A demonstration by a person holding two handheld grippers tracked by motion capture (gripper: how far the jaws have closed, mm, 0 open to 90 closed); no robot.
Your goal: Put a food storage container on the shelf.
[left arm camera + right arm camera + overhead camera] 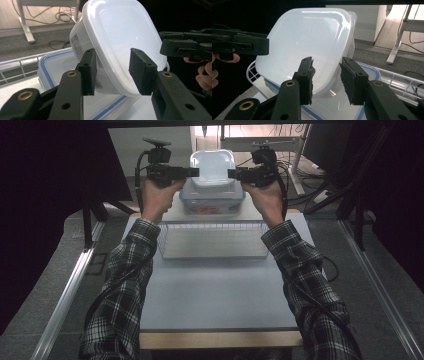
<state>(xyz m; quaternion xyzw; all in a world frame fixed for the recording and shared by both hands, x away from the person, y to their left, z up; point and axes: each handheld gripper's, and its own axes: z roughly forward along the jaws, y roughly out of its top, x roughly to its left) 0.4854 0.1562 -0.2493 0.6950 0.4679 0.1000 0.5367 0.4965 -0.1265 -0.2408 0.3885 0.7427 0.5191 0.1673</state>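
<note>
We see a wire basket (pixel 214 241) sitting on a pale table (pixel 220 295). The table has a wooden front edge (pixel 220 339). Behind it, black cables (pixel 315 195) lie in loops on the floor. A white table leg (pixel 395 47) stands on the grey carpet (pixel 32 47). Dark curtains (pixel 50 180) hang at both sides.

Left gripper (pixel 111 72): jaws spread apart around the rim, pads clear of it
White container (pixel 120 37): tilted, rested on blue-sealed lid (pixel 58 63)
Other gripper (pixel 186 46): seen at right
</note>
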